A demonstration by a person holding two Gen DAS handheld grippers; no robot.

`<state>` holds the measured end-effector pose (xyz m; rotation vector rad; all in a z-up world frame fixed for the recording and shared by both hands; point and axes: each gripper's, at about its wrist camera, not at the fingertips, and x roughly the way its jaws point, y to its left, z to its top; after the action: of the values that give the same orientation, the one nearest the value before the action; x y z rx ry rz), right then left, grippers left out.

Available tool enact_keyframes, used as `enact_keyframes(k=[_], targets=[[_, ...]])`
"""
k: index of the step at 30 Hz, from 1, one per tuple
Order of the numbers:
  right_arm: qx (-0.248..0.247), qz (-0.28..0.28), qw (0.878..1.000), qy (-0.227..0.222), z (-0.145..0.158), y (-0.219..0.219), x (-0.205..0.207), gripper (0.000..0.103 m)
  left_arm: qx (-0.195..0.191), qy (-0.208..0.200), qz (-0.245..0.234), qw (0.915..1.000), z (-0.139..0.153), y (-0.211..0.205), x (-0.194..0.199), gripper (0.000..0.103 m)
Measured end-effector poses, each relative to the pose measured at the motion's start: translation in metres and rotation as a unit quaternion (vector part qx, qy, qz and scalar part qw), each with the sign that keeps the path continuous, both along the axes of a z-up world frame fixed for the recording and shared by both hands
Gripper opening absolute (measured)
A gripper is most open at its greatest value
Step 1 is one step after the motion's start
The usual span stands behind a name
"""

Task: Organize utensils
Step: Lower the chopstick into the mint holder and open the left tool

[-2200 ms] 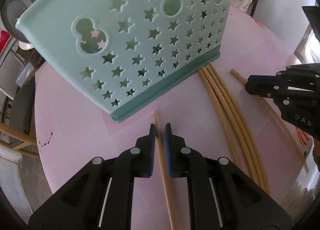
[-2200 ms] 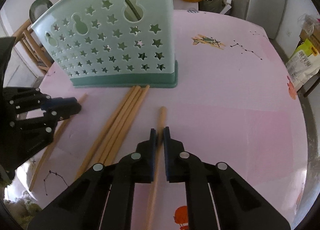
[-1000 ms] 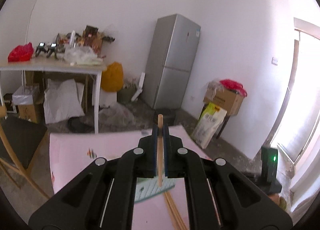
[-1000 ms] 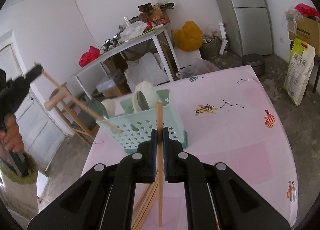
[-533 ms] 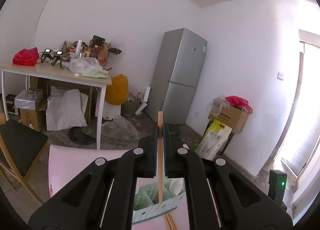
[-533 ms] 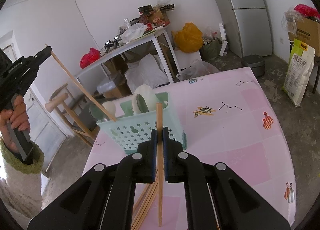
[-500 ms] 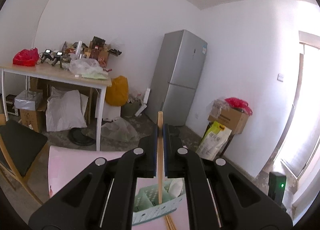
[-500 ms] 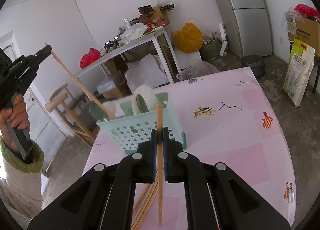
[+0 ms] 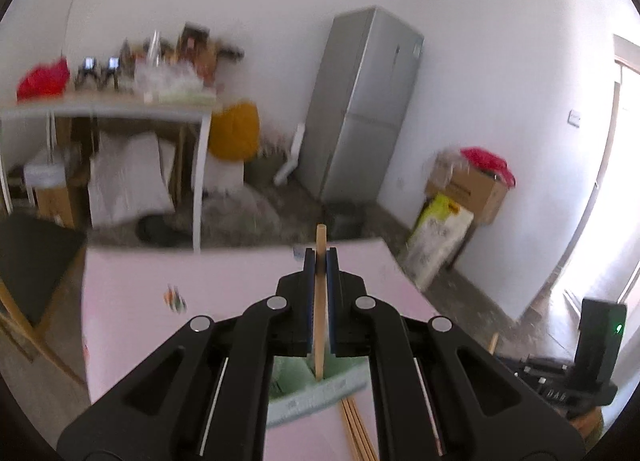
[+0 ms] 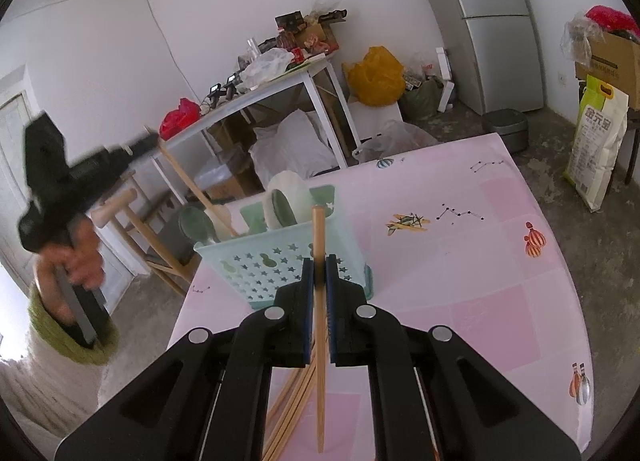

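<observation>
My left gripper is shut on a wooden chopstick that hangs steeply, with its lower end over the open top of the mint star-cut basket. The right wrist view shows the left gripper blurred at the left. Its chopstick slants down to the left part of the basket, beside the spoons standing in it. My right gripper is shut on a second chopstick, held above the table in front of the basket. Several loose chopsticks lie on the pink table.
A person's hand in a green sleeve holds the left gripper's handle. A wooden chair stands past the table's left edge. Across the room are a cluttered white side table, a fridge, boxes and bags. Loose chopsticks lie beside the basket.
The left gripper has come down and closer to the basket, so its chopstick now stands steeper at the basket's top. The right gripper and its chopstick have kept still.
</observation>
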<state>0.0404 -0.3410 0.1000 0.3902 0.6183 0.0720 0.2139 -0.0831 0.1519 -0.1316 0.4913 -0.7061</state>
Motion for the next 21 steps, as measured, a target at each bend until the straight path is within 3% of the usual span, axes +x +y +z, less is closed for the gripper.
enact_keyframes(k=[3, 10, 21], targets=[[0.000, -0.001, 1.000, -0.003, 0.002, 0.001, 0.000, 0.006, 0.002, 0.017, 0.000, 0.9999, -0.013, 0.002, 0.000, 0.005], [-0.005, 0.003, 1.000, -0.018, 0.013, 0.004, 0.002, 0.006, -0.009, 0.009, 0.011, 0.9999, -0.015, 0.019, -0.015, 0.027], [-0.006, 0.032, 0.995, -0.090, 0.064, 0.016, 0.013, 0.006, -0.009, -0.019, 0.026, 0.9995, -0.018, 0.050, -0.062, 0.054]])
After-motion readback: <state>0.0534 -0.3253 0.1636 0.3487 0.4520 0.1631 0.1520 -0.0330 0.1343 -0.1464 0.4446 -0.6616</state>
